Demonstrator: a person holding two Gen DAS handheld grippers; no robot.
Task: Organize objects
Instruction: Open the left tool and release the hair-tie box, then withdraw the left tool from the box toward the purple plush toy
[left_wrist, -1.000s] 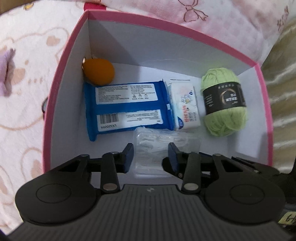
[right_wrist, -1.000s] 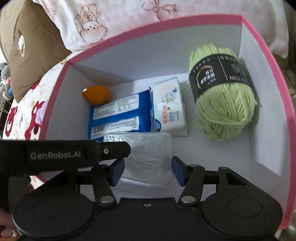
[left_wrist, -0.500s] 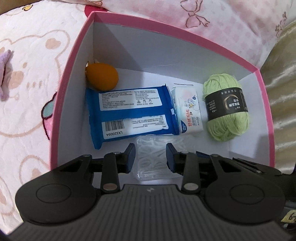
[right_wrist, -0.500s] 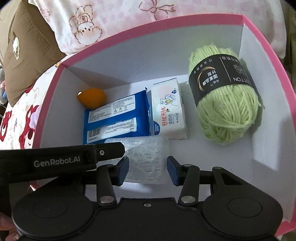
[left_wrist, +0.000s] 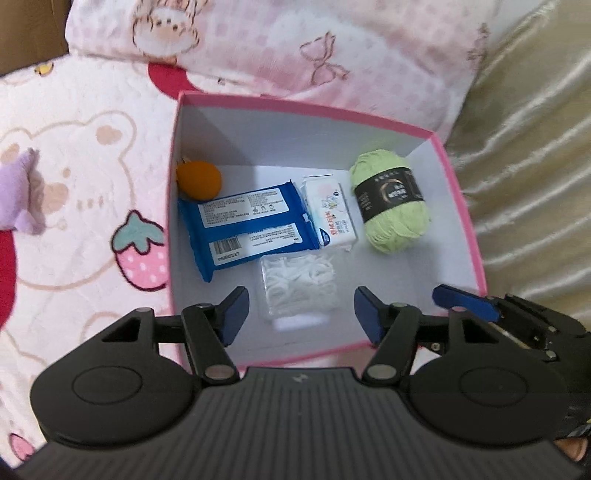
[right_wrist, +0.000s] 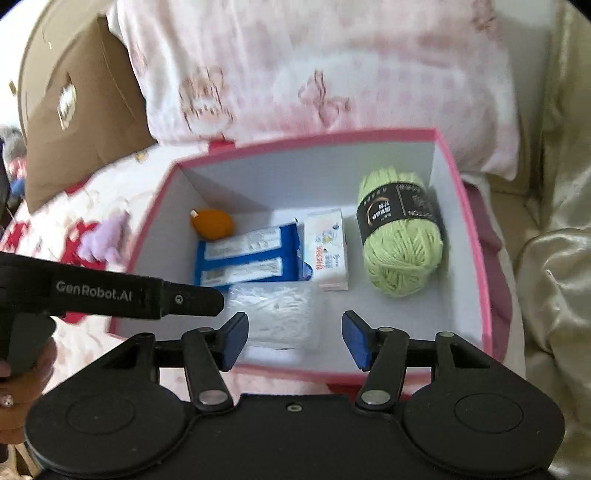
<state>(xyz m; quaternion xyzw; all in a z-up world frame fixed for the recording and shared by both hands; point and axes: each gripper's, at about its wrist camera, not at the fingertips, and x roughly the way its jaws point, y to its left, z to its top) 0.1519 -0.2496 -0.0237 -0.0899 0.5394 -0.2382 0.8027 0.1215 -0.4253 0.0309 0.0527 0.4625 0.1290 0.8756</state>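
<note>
We are looking at the clear packet (left_wrist: 300, 286) of white sticks, lying flat on the floor of the pink box (left_wrist: 467, 229), at the near side, just in front of the blue wipes pack (left_wrist: 251, 229) and the small tissue pack (left_wrist: 330, 218). The green yarn ball (left_wrist: 391, 206) is sitting to the right, the orange ball (left_wrist: 199, 181) in the far left corner.

We are judging the packet light, thin-walled and a bit slippery; the film probably crumples under pressure and the contents shift. Best hold looks like across its short sides, mid-length, with a gentle squeeze.

The left gripper (left_wrist: 299, 314) is hovering above the box's near wall, jaws opening, nothing pressed between the pads; the packet only shows through the gap. The right gripper (right_wrist: 294, 338) is doing the same, jaws opening, empty.

Compared with a second ago: both grippers were down inside the box with pads narrow on either side of the packet; now both are pulling up and back, more bedding (left_wrist: 74, 192) and pillow (left_wrist: 295, 48) are showing, and the packet is staying where it lay.
</note>
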